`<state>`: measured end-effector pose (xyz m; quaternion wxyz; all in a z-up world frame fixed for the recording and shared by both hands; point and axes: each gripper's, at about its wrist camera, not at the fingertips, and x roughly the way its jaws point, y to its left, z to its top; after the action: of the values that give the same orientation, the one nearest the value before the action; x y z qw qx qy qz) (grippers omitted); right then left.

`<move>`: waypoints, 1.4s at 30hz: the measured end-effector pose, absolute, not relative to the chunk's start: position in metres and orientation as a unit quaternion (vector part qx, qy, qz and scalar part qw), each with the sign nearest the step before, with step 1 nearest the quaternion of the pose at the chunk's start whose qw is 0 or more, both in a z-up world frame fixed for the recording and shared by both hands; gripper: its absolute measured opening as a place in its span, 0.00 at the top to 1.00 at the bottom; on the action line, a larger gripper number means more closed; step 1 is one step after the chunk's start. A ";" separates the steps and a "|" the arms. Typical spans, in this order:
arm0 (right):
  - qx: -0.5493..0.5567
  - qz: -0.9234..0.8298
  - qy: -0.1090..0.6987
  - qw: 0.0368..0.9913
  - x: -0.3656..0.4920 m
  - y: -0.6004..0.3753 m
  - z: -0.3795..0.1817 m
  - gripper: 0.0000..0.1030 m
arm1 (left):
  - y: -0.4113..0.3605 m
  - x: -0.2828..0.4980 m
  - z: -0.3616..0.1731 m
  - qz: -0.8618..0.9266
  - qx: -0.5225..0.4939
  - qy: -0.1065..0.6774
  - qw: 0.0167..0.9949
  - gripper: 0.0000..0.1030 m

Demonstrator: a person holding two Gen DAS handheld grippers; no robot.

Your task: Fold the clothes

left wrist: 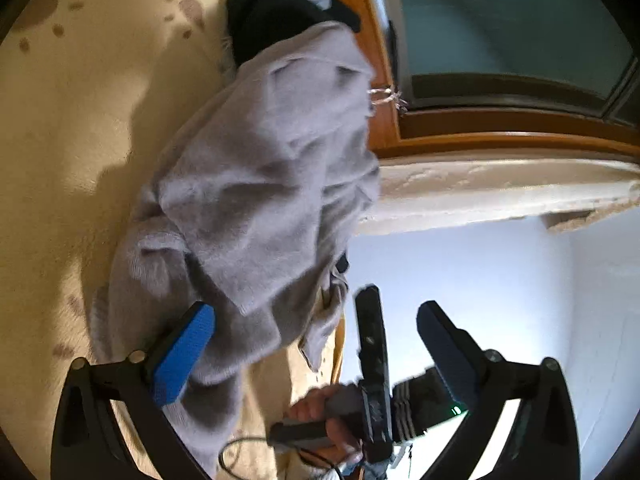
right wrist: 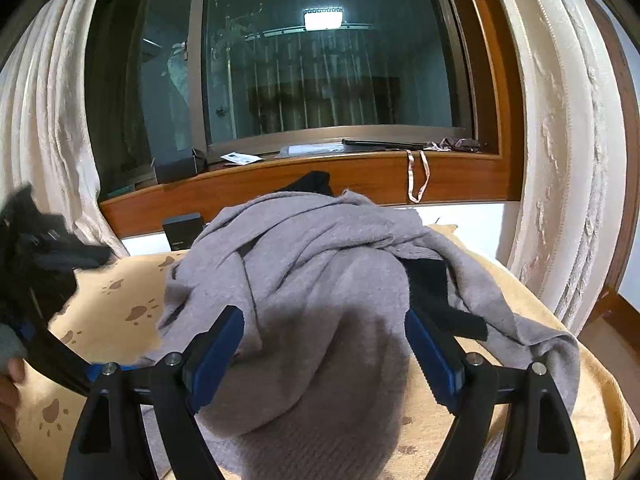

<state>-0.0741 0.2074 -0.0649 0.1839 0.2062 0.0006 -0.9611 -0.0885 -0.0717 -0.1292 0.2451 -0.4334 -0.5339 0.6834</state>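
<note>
While its blue-padded jaws stood wide apart, the left gripper (left wrist: 316, 336) held nothing; its left pad (left wrist: 182, 354) lay against the edge of the grey sweater (left wrist: 256, 184), and the other pad hung clear in front of the white wall (left wrist: 480, 264). In the right wrist view the right gripper (right wrist: 324, 344) was likewise spread wide, a rounded hump of the same sweater (right wrist: 328, 320) bulging up between the pads; whether they pressed on the cloth could not be told, though the fabric showed no pinch. From the left wrist view that gripper appeared as a black frame gripped by a hand (left wrist: 324, 420).

The sweater was a soft, fuzzy knit, heaped in loose, crumpled folds with ribbed texture near the bottom of the right wrist view. It lay on a tan blanket (right wrist: 108, 312) printed with brown paw marks. A black garment (left wrist: 280, 16) sat beyond the heap, partly under it, and a black strap (right wrist: 440, 300) showed beneath a grey fold beside the right pad.

Behind stood a glossy wooden window sill (right wrist: 360, 176), a dark window pane (right wrist: 328, 72) reflecting a ceiling lamp, and cream curtains (right wrist: 560, 160) with a raised, crinkled pattern. A pale ribbon loop (right wrist: 418, 180) dangled from the sill.
</note>
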 end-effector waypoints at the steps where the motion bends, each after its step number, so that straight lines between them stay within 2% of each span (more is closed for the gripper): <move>1: 0.209 -0.961 0.001 0.182 -0.075 0.207 -0.065 0.18 | -0.072 -0.091 -0.132 0.682 -0.430 -0.539 0.244 0.14; 4: 0.218 -0.960 0.000 0.178 -0.077 0.208 -0.067 0.18 | -0.076 -0.097 -0.140 0.677 -0.420 -0.555 0.240 0.31; 6: 0.220 -0.959 -0.004 0.177 -0.078 0.209 -0.068 0.18 | -0.078 -0.098 -0.145 0.667 -0.415 -0.570 0.240 0.36; 10: 0.222 -0.959 -0.010 0.174 -0.079 0.211 -0.068 0.18 | -0.078 -0.092 -0.159 0.647 -0.392 -0.603 0.254 0.54; 16: 0.221 -0.960 -0.012 0.173 -0.078 0.209 -0.068 0.18 | -0.084 -0.089 -0.167 0.667 -0.352 -0.611 0.240 0.65; 20: 0.222 -0.959 -0.011 0.175 -0.078 0.208 -0.068 0.18 | -0.082 -0.089 -0.166 0.688 -0.340 -0.599 0.230 0.65; 21: 0.222 -0.959 -0.011 0.175 -0.078 0.207 -0.068 0.18 | -0.083 -0.091 -0.164 0.695 -0.336 -0.595 0.225 0.58; 22: 0.222 -0.959 -0.011 0.175 -0.078 0.207 -0.068 0.18 | -0.087 -0.088 -0.162 0.700 -0.330 -0.593 0.224 0.47; 23: 0.222 -0.959 -0.010 0.175 -0.077 0.207 -0.068 0.18 | -0.086 -0.087 -0.160 0.703 -0.325 -0.591 0.226 0.40; 24: 0.222 -0.959 -0.010 0.174 -0.077 0.206 -0.068 0.18 | -0.085 -0.087 -0.158 0.706 -0.320 -0.590 0.228 0.28; 25: 0.222 -0.959 -0.009 0.174 -0.077 0.206 -0.068 0.18 | -0.084 -0.087 -0.156 0.710 -0.317 -0.586 0.227 0.21; 30: 0.222 -0.959 -0.007 0.174 -0.077 0.205 -0.068 0.18 | -0.083 -0.092 -0.154 0.716 -0.330 -0.578 0.211 0.22; 32: 0.221 -0.960 -0.007 0.174 -0.076 0.204 -0.068 0.18 | -0.084 -0.095 -0.154 0.718 -0.340 -0.572 0.204 0.30; 33: 0.220 -0.960 -0.007 0.173 -0.076 0.204 -0.068 0.18 | -0.084 -0.097 -0.153 0.724 -0.348 -0.560 0.200 0.49; 34: 0.220 -0.960 -0.007 0.173 -0.076 0.204 -0.068 0.18 | -0.085 -0.099 -0.153 0.726 -0.354 -0.553 0.202 0.79; 35: 0.220 -0.960 -0.006 0.173 -0.076 0.204 -0.069 0.18 | -0.085 -0.100 -0.154 0.727 -0.361 -0.547 0.205 0.92; 38: 0.219 -0.960 -0.006 0.172 -0.075 0.204 -0.069 0.18 | -0.091 -0.100 -0.150 0.733 -0.354 -0.539 0.216 0.95; 42: 0.210 -0.964 -0.008 0.165 -0.073 0.207 -0.067 0.18 | -0.114 -0.090 -0.105 0.801 -0.282 -0.486 0.210 0.95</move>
<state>-0.0732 0.2071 -0.0671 0.1652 0.2096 -0.0076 -0.9637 -0.0899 -0.1138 -0.1054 0.2096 -0.2818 -0.4855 0.8006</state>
